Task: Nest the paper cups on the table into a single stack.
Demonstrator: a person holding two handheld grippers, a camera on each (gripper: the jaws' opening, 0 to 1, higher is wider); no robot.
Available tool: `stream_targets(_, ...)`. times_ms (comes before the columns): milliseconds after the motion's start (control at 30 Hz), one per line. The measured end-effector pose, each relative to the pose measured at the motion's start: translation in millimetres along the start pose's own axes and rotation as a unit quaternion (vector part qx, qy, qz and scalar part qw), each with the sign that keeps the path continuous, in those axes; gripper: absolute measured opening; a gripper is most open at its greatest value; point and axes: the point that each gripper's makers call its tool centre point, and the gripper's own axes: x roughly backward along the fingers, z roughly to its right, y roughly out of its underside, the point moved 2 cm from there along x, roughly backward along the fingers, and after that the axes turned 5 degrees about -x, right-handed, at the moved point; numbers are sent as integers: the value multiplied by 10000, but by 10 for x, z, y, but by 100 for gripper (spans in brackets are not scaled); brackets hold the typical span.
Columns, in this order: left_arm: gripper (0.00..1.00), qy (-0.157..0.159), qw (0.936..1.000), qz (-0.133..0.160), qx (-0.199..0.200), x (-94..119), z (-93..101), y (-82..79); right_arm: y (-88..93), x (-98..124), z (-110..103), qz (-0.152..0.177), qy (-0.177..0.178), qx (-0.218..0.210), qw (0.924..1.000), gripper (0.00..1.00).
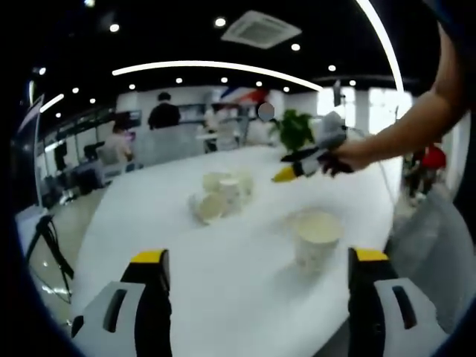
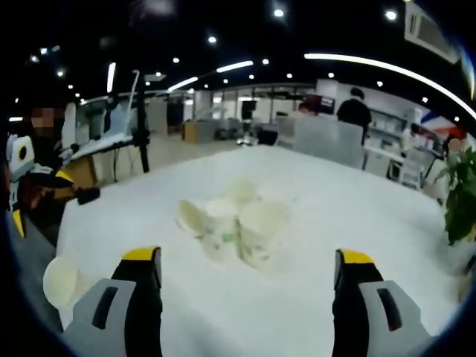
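Left gripper view: cluster of paper cups [image 1: 221,197] near the middle of the white table [image 1: 223,297], blurred and washed out against the tabletop, count hard to make out, at least one lying on its side with its mouth facing the camera. Single cup [image 1: 316,239] upright and apart from the cluster, nearer the camera, ahead of the right-hand jaw. Left gripper [image 1: 259,297] low over the near edge, yellow-tipped jaws spread wide, nothing between them. Right gripper [image 1: 301,168] reaching in from the right beyond the single cup, held in a hand [image 1: 343,156] with a bare forearm cut off at the frame's edge; too small and blurred to tell whether parted or closed from here. Beyond the table, a potted plant [image 1: 295,129], people [image 1: 163,111] standing in the background, ceiling lights overhead.

Right gripper view: same cluster [image 2: 234,223] seen from the other side, at least three cups crowded together and touching, outlines soft, faint green print on one. Lone cup [image 2: 62,281] at the far left edge, mouth toward the camera, partly cut off. Right gripper [image 2: 247,297] with jaws wide apart and empty, well short of the cluster. Left gripper [image 2: 22,175] at the left border, mostly cut off. Green leaves [image 2: 461,195] at the right border.
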Motion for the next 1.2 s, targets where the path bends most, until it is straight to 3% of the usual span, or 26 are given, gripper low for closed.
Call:
stream_targets(167,97,-26,10000,12,16,-1,-10,0,-98,-147,102,-4,-13,-3,10000,94)
stream_targets(633,96,-99,9999,-25,-23,-12,-30,-4,-148,-495,240,-151,-137,141,9997,90)
stream_targets(833,95,-90,9999,-53,-23,-23,-24,0,-119,-614,267,-203,-145,276,9993,77)
stream_targets(1200,94,-85,9999,-102,12,-28,-17,21,95,-801,243,-482,-166,312,9982,60)
